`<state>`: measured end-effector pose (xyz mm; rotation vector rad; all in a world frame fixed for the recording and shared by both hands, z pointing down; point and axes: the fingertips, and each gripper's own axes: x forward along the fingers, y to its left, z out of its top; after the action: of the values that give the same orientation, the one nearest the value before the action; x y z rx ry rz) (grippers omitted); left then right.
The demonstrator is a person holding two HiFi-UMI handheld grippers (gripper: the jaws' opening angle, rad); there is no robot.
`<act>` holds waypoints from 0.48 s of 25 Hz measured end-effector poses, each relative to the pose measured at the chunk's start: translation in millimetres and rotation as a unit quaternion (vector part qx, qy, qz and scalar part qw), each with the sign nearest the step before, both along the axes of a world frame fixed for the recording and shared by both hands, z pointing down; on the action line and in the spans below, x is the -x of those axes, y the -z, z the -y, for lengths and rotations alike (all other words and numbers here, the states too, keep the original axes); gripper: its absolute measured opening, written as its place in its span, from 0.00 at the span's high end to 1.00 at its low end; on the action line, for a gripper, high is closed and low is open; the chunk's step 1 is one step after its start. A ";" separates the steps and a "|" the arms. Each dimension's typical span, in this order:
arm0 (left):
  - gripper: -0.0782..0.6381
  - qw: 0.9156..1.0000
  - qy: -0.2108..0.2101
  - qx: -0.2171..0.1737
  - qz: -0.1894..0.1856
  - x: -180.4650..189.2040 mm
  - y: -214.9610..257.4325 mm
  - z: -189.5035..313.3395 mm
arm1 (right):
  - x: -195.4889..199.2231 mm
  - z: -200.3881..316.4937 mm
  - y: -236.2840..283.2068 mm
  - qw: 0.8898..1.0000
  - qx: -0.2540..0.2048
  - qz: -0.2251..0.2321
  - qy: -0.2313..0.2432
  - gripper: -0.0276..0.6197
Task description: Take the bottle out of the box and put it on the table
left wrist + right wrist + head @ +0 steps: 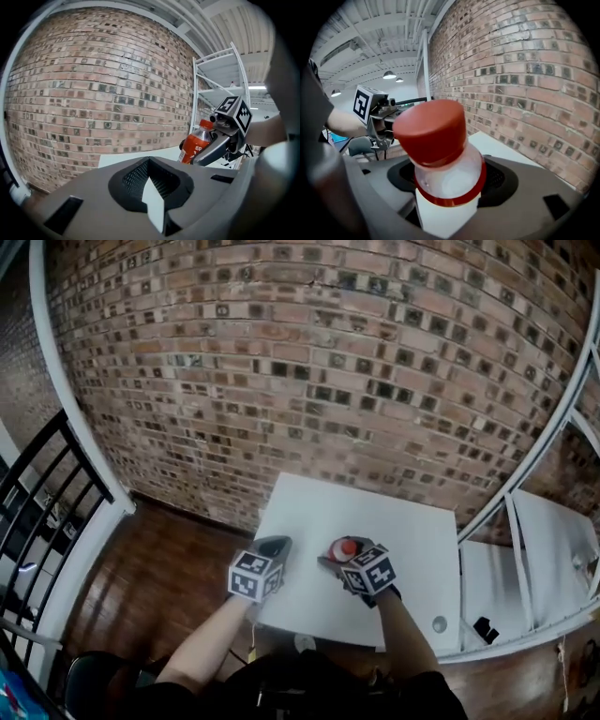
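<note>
The orange-labelled bottle (347, 547) with its red cap is clamped between the jaws of the right hand-held gripper (339, 559). It is held close over the near part of the white counter (375, 512), its long axis roughly upright and leaning a little, cap uppermost. The left hand-held gripper (274, 547) is seen just left of it over the counter's near left corner, its jaws drawn together with nothing between them, so the setting-down is judged to fall to the right hand. No box is shown in any view.
</note>
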<state>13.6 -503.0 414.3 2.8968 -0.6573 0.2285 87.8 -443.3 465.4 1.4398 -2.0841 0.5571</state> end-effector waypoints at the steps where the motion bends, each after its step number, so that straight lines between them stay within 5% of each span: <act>1: 0.90 1.000 0.007 0.001 0.001 0.9 -1.6 6.3 | -0.8 9.8 -2.6 1.000 0.003 0.002 0.007 0.43; 12: 0.90 0.997 0.079 0.023 0.014 -12.7 -26.2 91.4 | -35.2 124.7 -20.1 0.999 0.013 0.015 0.049 0.42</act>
<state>26.3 -594.4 440.5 2.7851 -0.8688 0.2618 123.0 -567.9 485.5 1.3148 -2.1498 0.5691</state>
